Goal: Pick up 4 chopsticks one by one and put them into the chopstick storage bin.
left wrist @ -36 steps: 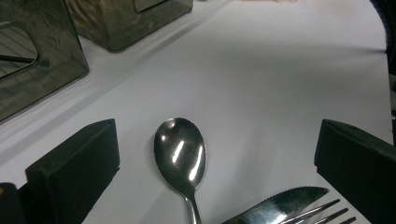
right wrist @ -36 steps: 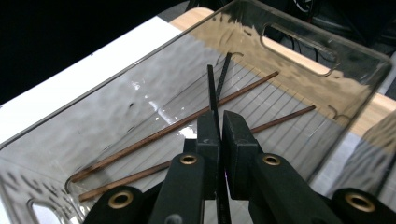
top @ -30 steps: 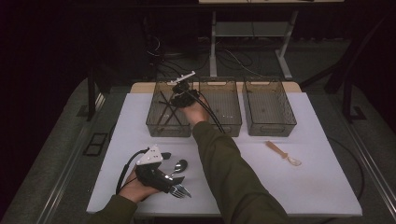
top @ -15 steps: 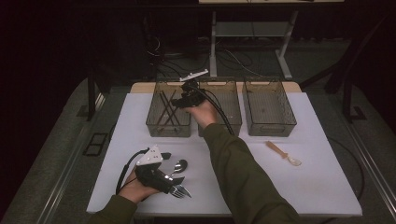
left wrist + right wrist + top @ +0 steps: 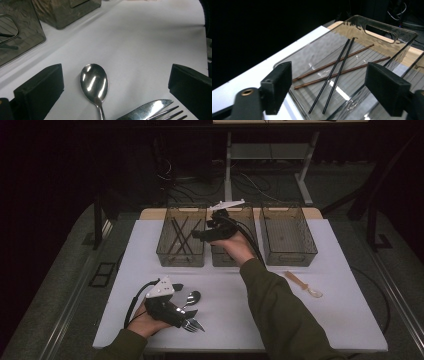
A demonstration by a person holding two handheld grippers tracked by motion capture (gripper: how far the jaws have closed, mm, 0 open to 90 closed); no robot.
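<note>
Four chopsticks (image 5: 337,72), two black and two brown, lie crossed in the left bin (image 5: 181,257). The right gripper (image 5: 200,234) hovers above it, fingers just opened wide and empty. The left gripper (image 5: 115,85), fingers spread, straddles a spoon (image 5: 94,83) on the counter (image 5: 235,305).

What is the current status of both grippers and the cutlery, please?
Right gripper open, jaws just opened, nothing between them, over left bin; chopsticks inside. Left gripper open around spoon. Nothing blocking.
</note>
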